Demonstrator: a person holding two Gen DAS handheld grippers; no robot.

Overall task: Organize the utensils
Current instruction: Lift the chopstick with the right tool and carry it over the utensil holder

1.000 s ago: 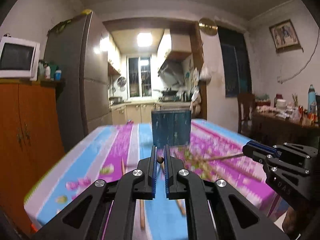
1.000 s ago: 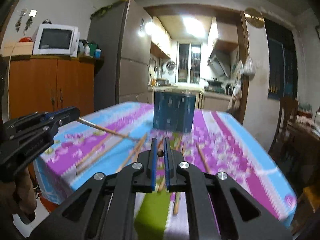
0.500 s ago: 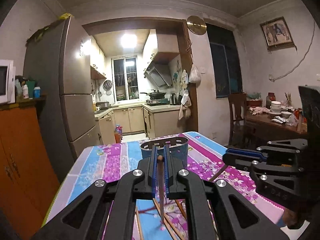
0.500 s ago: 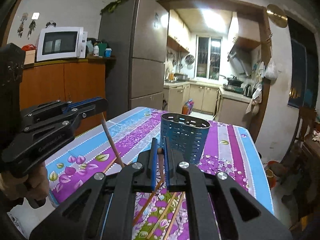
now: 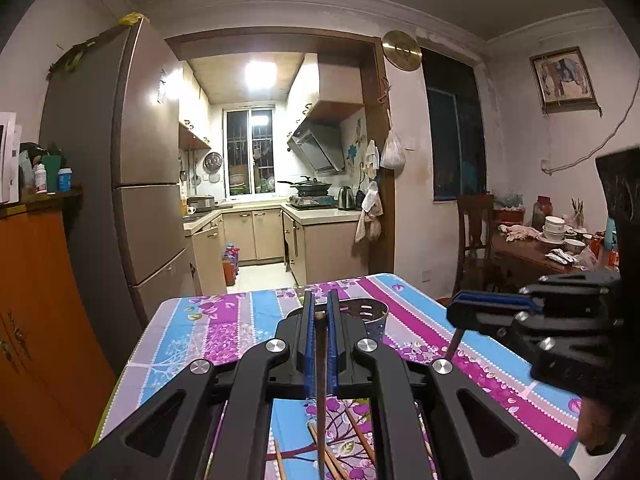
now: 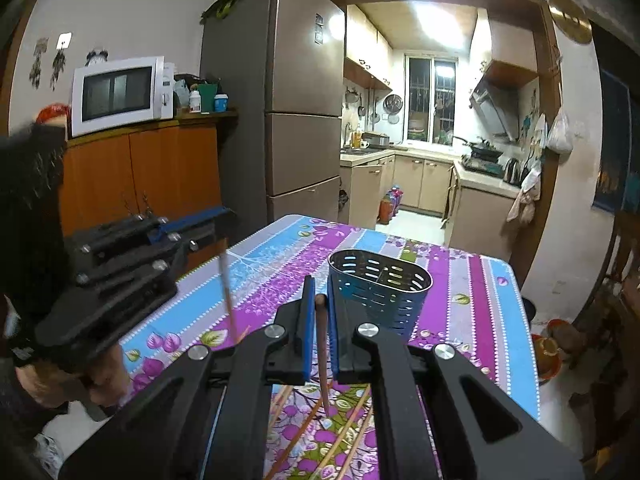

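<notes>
Chopsticks (image 6: 322, 344) hang clamped; tips hidden behind gripper bodies.

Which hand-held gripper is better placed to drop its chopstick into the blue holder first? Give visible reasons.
Probably the right hand-held gripper: in its own view its chopstick hangs tip-down right beside the blue holder. The left hand-held gripper stands off to the side.

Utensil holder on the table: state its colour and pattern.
The utensil holder is blue metal, perforated with rows of small slots. The right wrist view shows it best.
</notes>
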